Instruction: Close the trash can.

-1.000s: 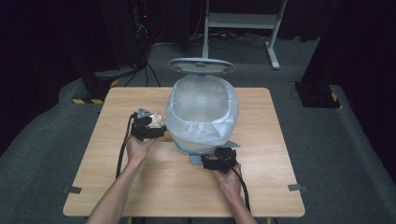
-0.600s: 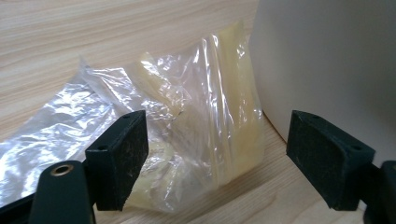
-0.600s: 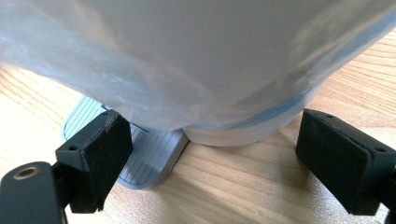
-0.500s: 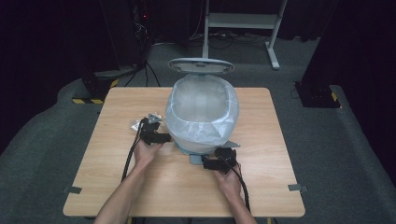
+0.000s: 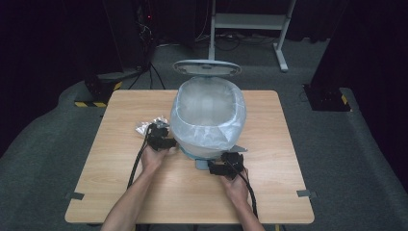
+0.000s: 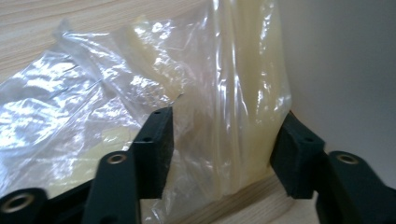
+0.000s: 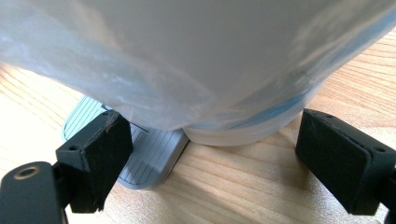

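Crinkled clear plastic bag [image 6: 154, 107], woodgrain table [image 5: 120, 159]

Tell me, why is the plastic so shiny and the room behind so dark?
Left gripper view: light glares white off the crinkled clear plastic bag, close and slightly soft. Right gripper view: the bin looms blurry, with a shadow underneath. High view: the table is brightly lit, the surroundings nearly black.
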`<state>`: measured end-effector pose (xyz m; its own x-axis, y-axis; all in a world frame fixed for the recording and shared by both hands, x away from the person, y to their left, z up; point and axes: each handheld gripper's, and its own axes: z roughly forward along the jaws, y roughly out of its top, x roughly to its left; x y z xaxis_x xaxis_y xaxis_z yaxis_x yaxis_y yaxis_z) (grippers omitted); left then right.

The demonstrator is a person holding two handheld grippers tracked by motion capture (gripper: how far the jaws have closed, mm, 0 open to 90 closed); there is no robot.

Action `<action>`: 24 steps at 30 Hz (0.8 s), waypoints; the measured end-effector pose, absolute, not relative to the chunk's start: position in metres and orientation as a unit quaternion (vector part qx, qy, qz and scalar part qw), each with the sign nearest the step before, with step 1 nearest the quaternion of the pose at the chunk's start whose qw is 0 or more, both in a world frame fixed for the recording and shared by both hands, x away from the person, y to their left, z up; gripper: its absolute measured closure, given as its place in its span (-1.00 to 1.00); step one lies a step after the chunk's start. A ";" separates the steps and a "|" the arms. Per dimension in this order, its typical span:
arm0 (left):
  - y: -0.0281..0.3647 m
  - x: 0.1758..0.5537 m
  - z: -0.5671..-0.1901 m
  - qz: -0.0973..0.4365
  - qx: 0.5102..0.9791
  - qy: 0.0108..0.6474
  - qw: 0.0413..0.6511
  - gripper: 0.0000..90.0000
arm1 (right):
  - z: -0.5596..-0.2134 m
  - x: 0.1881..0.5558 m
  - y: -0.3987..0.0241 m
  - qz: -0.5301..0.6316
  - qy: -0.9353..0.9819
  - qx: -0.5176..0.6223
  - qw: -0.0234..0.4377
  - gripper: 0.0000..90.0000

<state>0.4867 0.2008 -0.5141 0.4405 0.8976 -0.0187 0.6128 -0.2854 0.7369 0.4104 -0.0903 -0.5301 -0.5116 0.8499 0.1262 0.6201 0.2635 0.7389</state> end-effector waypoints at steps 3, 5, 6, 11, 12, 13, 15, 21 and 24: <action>0.203 0.487 -0.514 0.204 0.775 0.490 0.342 0.17 | -0.530 0.411 -0.090 0.383 0.781 0.470 0.151 -0.76; 0.204 0.487 -0.515 0.202 0.775 0.493 0.340 0.26 | -0.530 0.411 -0.090 0.383 0.781 0.470 0.151 -0.76; 0.205 0.487 -0.515 0.201 0.776 0.493 0.338 0.29 | -0.530 0.411 -0.090 0.383 0.781 0.470 0.151 -0.76; 0.202 0.485 -0.514 0.212 0.784 0.487 0.321 0.49 | -0.530 0.411 -0.090 0.383 0.781 0.470 0.151 -0.76; 0.202 0.484 -0.513 0.213 0.785 0.486 0.319 0.54 | -0.530 0.411 -0.090 0.383 0.781 0.470 0.151 -0.76; 0.202 0.484 -0.513 0.213 0.784 0.487 0.319 0.58 | -0.530 0.411 -0.090 0.383 0.781 0.470 0.151 -0.76; 0.204 0.483 -0.512 0.213 0.783 0.489 0.319 0.64 | -0.530 0.411 -0.090 0.383 0.781 0.470 0.151 -0.76; 0.210 0.481 -0.510 0.213 0.779 0.499 0.314 0.79 | -0.530 0.411 -0.090 0.383 0.781 0.470 0.151 -0.76; 0.214 0.478 -0.507 0.215 0.778 0.497 0.318 0.87 | -0.530 0.411 -0.090 0.383 0.781 0.470 0.150 -0.76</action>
